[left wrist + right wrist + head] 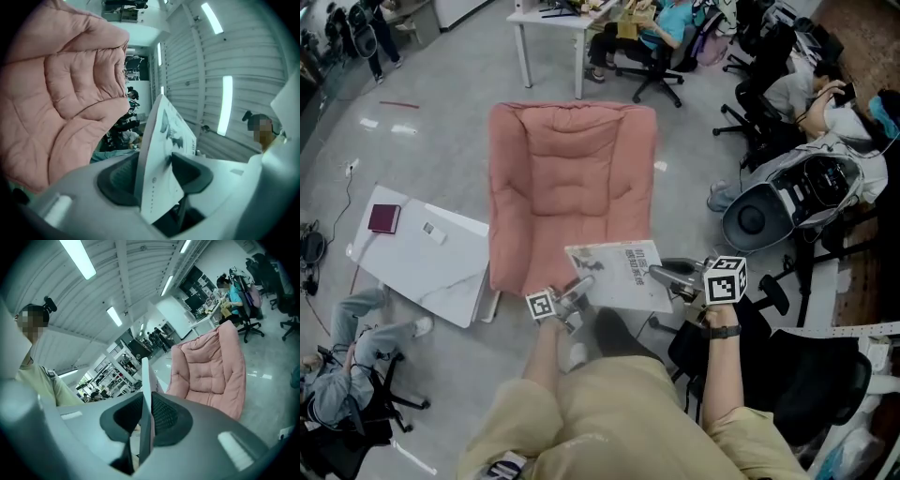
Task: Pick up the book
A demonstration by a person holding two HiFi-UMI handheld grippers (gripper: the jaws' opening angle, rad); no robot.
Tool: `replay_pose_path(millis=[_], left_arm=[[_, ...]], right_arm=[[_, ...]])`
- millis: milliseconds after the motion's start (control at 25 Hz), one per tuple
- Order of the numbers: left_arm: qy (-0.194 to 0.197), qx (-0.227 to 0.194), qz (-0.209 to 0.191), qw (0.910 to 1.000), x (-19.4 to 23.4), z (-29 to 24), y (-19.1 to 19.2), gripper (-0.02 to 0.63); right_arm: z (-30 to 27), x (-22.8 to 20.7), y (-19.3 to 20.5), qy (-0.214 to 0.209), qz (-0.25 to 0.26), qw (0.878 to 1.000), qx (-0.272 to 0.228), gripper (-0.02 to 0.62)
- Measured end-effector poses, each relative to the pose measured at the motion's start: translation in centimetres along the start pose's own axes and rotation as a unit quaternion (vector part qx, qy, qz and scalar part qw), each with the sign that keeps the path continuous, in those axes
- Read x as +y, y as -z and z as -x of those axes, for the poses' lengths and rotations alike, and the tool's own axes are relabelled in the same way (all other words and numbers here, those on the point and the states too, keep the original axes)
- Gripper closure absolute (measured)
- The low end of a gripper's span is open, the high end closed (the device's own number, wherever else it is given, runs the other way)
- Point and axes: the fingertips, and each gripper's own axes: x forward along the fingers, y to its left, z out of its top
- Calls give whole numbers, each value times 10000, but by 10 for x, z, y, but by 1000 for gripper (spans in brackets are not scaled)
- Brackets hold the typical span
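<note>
A white book [614, 272] with dark print on its cover hangs in the air over my lap, just in front of the pink cushioned chair [572, 178]. My left gripper [581, 286] is shut on its left edge. In the left gripper view the book [164, 140] stands nearly edge-on, and both dark pads [190, 171] press on it. My right gripper [661, 275] is shut on the right edge. In the right gripper view the book [146, 399] is a thin upright sheet pinched between the pads [164, 416].
A low white table [431, 267] to the left carries a maroon notebook [383, 218]. A person sits on the floor at the lower left [347, 366]. Black office chairs [750, 122] and a grey round device [755, 220] stand at the right, a white desk [548, 28] at the back.
</note>
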Motion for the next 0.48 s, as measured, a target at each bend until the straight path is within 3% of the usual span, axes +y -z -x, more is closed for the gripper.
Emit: replay_pose_path(millis=[160, 320, 480], left_arm=[[-126, -47, -113, 9998, -26, 11, 5, 512], [-36, -403, -338, 9986, -71, 17, -23, 549], [-138, -673, -589, 9959, -135, 27, -51, 558]], right_arm=[[19, -9, 6, 228, -226, 9989, -335, 548], [24, -9, 3, -10, -511, 9936, -1006, 548], [27, 23, -9, -503, -554, 9827, -1694, 548]])
